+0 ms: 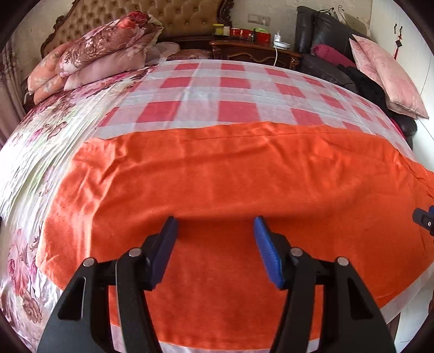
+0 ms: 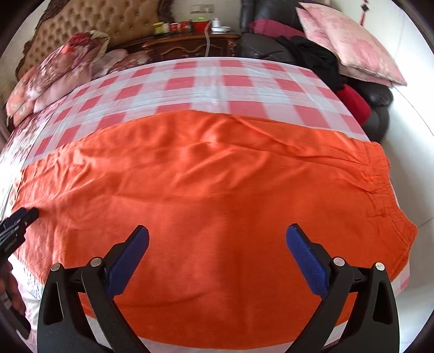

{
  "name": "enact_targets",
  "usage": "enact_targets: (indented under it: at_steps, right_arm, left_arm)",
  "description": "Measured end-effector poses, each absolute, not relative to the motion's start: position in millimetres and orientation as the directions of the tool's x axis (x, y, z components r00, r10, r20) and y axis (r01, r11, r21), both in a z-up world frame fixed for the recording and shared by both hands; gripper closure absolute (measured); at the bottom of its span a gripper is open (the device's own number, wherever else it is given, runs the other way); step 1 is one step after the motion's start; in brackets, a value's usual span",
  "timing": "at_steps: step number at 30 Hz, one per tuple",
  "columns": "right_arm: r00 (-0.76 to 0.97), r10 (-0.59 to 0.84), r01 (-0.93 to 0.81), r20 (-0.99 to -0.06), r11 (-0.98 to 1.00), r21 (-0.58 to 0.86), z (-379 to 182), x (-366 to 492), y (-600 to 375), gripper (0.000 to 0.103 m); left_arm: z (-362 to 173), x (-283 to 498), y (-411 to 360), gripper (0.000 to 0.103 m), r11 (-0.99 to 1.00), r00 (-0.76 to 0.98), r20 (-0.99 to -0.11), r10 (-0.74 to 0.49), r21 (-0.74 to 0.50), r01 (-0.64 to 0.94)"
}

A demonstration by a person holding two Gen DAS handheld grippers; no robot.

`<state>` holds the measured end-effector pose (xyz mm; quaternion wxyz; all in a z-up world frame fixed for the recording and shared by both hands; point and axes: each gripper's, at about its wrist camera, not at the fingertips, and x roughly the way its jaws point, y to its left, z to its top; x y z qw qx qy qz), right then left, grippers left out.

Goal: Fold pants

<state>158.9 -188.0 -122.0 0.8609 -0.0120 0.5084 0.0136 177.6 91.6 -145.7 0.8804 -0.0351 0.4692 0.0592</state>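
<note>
Orange pants [image 1: 217, 168] lie spread sideways across the bed, folded lengthwise, with the elastic waistband [image 2: 379, 176] at the right end. My left gripper [image 1: 215, 224] hovers over the near half of the cloth, jaws partly apart, nothing between its blue pads. It also shows at the left edge of the right wrist view as the left gripper [image 2: 19, 220]. My right gripper [image 2: 218, 230] stands wide open above the pants nearer the waistband, nothing held. A corner of the right gripper [image 1: 425, 220] peeks in at the right edge of the left wrist view.
Under the pants lies a red and white checked sheet [image 1: 222, 81] on a floral bedspread [image 1: 32, 163]. Folded floral quilts [image 1: 100, 54] sit by the tufted headboard [image 1: 176, 16]. A wooden nightstand [image 1: 252, 51] and a dark sofa with pink cushions [image 1: 385, 76] stand beyond on the right.
</note>
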Motion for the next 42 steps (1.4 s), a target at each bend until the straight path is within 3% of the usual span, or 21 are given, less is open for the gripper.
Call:
enact_targets:
  at_steps: [6,11,16,18,22,27,33,37,38,39,41,42]
  right_arm:
    - [0.464,0.063,-0.148,-0.884,0.989,-0.008,-122,152,-128,0.005]
    - [0.433,0.130,-0.268,-0.892,0.963,0.010,-126,150,-71,0.007]
    - [0.429,0.162,-0.370,-0.889,0.929,-0.009,-127,162,-15,0.021]
    - [0.417,0.173,-0.409,-0.892,0.912,-0.014,-129,169,8,0.032]
    - [0.410,0.196,-0.476,-0.891,0.879,-0.026,-134,179,47,0.039]
    - [0.436,0.171,-0.481,-0.884,0.874,-0.068,-134,190,72,0.041]
    - [0.451,0.170,-0.476,-0.876,0.876,-0.076,-127,195,94,0.041]
    - [0.477,0.202,-0.498,-0.856,0.864,-0.074,-114,179,117,0.041]
    - [0.479,0.190,-0.507,-0.857,0.857,-0.093,-115,175,124,0.041]
    - [0.475,0.176,-0.511,-0.862,0.853,-0.108,-117,172,129,0.041]
    - [0.466,0.152,-0.508,-0.872,0.852,-0.123,-123,170,132,0.041]
    - [0.461,0.139,-0.501,-0.877,0.856,-0.128,-126,170,132,0.041]
  left_arm:
    - [-146,163,158,0.041,0.969,0.545,-0.828,0.135,-0.005,-0.248]
    - [-144,145,213,0.032,0.940,0.537,-0.820,0.197,0.002,-0.342]
    - [-135,110,282,0.032,0.881,0.564,-0.797,0.215,-0.091,-0.464]
    - [-137,91,316,0.032,0.841,0.604,-0.787,0.124,-0.240,-0.485]
    - [-163,45,382,0.032,0.633,0.697,-0.712,-0.090,-0.581,-0.512]
    - [-213,17,403,0.033,0.314,0.772,-0.535,-0.343,-0.840,-0.443]
    - [-271,8,390,0.034,-0.047,0.811,-0.325,-0.486,-0.917,-0.395]
    - [-282,23,386,0.035,-0.144,0.824,-0.208,-0.527,-0.934,-0.327]
    - [-286,27,388,0.038,-0.178,0.830,-0.169,-0.532,-0.935,-0.305]
    - [-289,32,388,0.047,-0.216,0.832,-0.132,-0.539,-0.933,-0.288]
    - [-288,40,390,0.056,-0.204,0.825,-0.137,-0.548,-0.935,-0.290]
    - [-286,43,391,0.066,-0.196,0.825,-0.142,-0.547,-0.936,-0.291]
